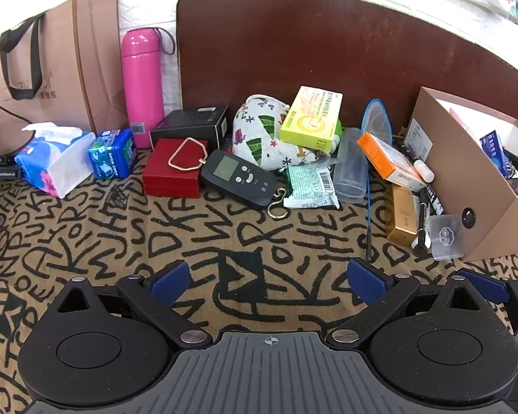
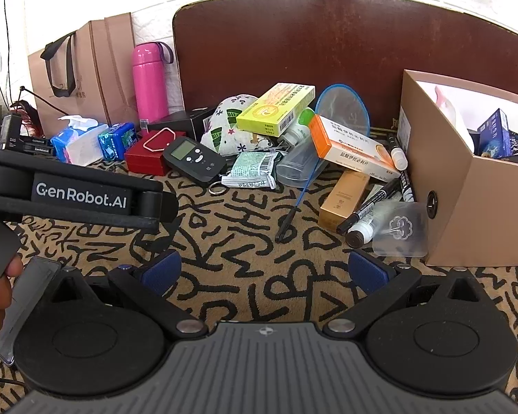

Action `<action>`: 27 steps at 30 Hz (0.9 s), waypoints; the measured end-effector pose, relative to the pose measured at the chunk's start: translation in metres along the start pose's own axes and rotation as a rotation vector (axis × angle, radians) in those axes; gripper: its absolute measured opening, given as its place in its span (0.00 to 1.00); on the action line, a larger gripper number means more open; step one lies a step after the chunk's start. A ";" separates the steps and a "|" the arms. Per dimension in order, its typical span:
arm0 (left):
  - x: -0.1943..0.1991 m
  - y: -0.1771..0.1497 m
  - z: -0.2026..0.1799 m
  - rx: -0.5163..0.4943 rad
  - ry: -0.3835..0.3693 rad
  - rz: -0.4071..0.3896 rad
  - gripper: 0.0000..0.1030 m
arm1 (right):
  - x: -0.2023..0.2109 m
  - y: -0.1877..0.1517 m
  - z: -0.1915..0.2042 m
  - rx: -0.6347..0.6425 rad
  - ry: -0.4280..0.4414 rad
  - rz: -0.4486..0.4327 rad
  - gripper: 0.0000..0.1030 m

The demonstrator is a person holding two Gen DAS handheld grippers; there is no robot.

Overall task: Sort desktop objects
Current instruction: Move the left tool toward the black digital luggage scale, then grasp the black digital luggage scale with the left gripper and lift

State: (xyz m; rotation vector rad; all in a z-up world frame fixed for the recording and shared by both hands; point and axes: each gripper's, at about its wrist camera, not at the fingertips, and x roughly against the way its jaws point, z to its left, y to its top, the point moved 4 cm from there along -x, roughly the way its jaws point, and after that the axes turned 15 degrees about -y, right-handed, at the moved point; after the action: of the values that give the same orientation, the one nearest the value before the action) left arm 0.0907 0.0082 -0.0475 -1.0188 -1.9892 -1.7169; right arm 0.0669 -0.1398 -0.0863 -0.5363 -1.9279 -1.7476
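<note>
Where brown headboard (image 1: 328,51) rises, letter-print cloth (image 1: 121,234) carries clutter.

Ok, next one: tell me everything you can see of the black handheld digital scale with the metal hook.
The black handheld digital scale is a flat, rounded-rectangular plastic body lying face up and skewed on the letter-patterned cloth. Its face carries a greyish blank screen above small white buttons. A brass-coloured metal hook hangs from its near end onto the cloth. Its far corner sits against the red box; the printed fabric pouch lies just behind, and the green-white sachet beside it. Neither gripper touches it.
</note>
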 end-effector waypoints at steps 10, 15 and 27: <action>-0.013 0.001 0.007 0.010 0.001 0.020 0.99 | -0.015 0.000 0.004 0.009 0.007 0.022 1.00; -0.020 0.004 0.017 0.027 -0.003 0.018 0.99 | -0.023 0.002 0.011 0.032 0.022 0.022 1.00; -0.052 0.037 0.057 0.083 -0.030 0.017 0.88 | -0.058 0.028 0.038 0.096 0.071 -0.039 0.98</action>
State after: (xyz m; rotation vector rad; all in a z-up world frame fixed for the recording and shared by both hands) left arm 0.1638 0.0473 -0.0677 -1.0360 -2.0458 -1.6054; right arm 0.1269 -0.0977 -0.1009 -0.3996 -1.9732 -1.6654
